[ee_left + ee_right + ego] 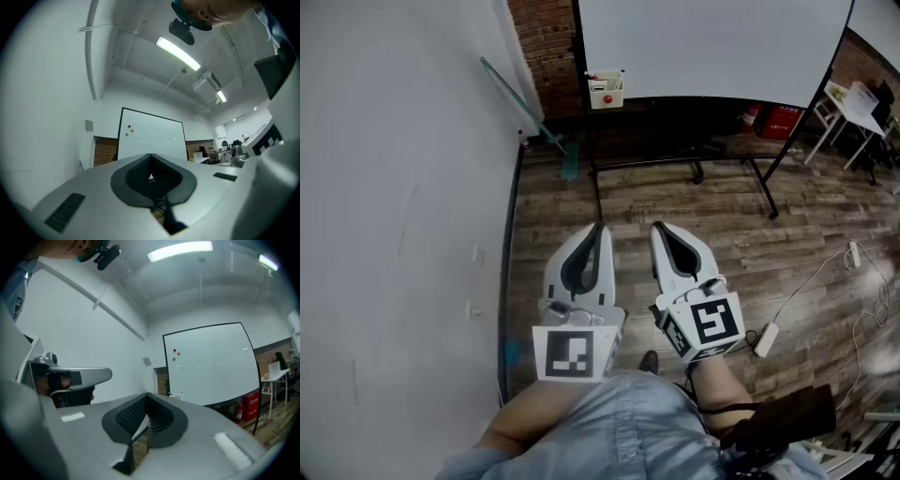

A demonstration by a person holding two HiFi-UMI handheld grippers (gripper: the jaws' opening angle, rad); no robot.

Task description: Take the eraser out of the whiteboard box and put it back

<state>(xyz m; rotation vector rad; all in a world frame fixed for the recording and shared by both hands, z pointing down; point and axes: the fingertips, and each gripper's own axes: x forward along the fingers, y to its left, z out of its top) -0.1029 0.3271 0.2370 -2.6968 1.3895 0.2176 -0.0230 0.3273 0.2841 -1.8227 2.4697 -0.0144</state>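
I have not started: my white left tongs and right tongs are both closed and empty, with the small white whiteboard box well ahead of them.

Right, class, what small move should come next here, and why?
Probably step toward the whiteboard box: it hangs at the lower left corner of the whiteboard, well out of reach, while the left gripper and right gripper are shut and empty.
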